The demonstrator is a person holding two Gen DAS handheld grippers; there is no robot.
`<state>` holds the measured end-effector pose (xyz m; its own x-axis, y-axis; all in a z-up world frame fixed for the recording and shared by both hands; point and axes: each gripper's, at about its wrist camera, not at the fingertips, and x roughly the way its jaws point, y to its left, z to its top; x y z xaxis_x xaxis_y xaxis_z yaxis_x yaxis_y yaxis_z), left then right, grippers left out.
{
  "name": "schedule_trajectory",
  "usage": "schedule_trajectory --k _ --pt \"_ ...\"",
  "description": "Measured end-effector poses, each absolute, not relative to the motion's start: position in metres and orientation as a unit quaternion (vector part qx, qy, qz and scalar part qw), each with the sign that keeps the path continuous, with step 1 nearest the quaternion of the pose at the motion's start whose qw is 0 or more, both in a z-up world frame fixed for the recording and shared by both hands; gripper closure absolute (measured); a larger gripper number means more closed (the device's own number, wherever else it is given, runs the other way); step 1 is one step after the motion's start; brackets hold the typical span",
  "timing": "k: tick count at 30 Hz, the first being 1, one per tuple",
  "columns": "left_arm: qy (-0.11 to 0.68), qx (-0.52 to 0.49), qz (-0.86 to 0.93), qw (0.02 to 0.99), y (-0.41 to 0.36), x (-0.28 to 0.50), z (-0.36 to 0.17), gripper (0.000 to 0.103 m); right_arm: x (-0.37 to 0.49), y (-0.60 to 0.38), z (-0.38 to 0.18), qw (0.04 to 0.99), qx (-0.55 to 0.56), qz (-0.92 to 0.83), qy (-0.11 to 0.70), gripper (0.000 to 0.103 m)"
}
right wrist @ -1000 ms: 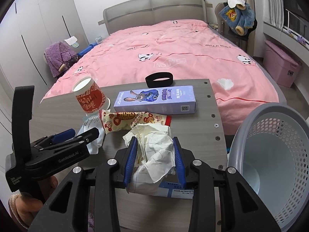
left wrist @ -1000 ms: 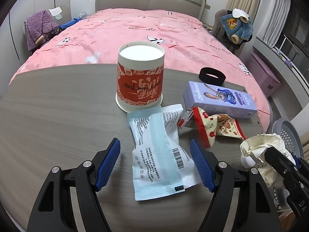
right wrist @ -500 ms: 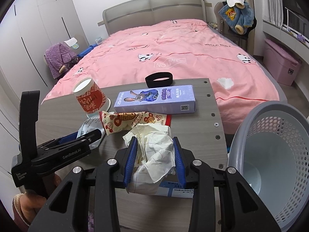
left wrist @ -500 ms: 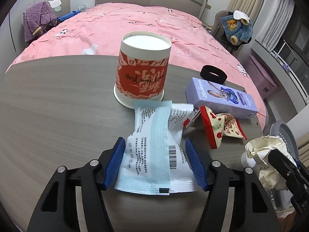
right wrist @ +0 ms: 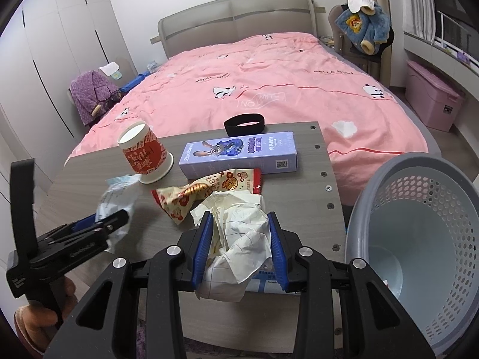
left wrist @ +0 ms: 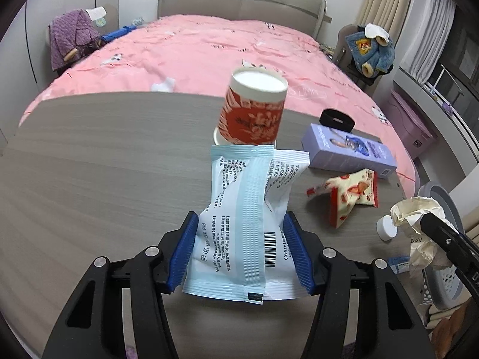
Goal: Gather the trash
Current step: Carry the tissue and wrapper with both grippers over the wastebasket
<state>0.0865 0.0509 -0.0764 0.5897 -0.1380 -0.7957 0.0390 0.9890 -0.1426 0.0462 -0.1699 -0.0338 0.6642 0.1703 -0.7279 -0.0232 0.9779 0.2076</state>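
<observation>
A blue and white wrapper (left wrist: 248,185) stands buckled between the blue pads of my left gripper (left wrist: 240,218), whose jaws are closing on it; its far end reaches a red and white paper cup (left wrist: 254,113), which looks blurred. From the right wrist view the left gripper (right wrist: 110,221) holds the wrapper (right wrist: 115,197) off the grey table (right wrist: 305,191). My right gripper (right wrist: 239,218) is shut on crumpled white paper (right wrist: 239,233) near the table's right end. A red and cream snack wrapper (right wrist: 203,191) lies between the two grippers.
A purple carton (right wrist: 239,155) and a black band (right wrist: 244,124) lie at the table's far side. A grey perforated basket (right wrist: 419,239) stands off the table's right end. A small white cap (left wrist: 386,227) sits by the crumpled paper. A pink bed lies beyond.
My left gripper slid forward around the blue and white wrapper, narrowed onto it and raised it from the table. The right gripper kept still with its paper.
</observation>
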Motion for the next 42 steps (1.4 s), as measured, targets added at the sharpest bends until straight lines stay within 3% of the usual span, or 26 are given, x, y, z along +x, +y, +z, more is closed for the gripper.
schedule_trajectory --k 8,18,32,42 --pt "0.410 -0.036 -0.081 0.908 0.033 0.067 -0.044 0.046 0.026 -0.179 -0.024 0.913 0.091 0.039 0.397 0.067" --pt "0.379 -0.009 -0.176 0.908 -0.045 0.050 -0.016 0.046 -0.010 -0.243 -0.005 0.922 0.115 -0.032 0.368 0.067" --pt "0.400 0.055 -0.293 0.867 -0.180 0.030 -0.030 0.046 -0.048 -0.349 -0.027 0.905 0.165 -0.137 0.368 0.067" --pt "0.412 0.097 -0.314 0.850 -0.228 0.034 -0.047 0.046 -0.053 -0.379 -0.043 0.893 0.189 -0.155 0.378 0.067"
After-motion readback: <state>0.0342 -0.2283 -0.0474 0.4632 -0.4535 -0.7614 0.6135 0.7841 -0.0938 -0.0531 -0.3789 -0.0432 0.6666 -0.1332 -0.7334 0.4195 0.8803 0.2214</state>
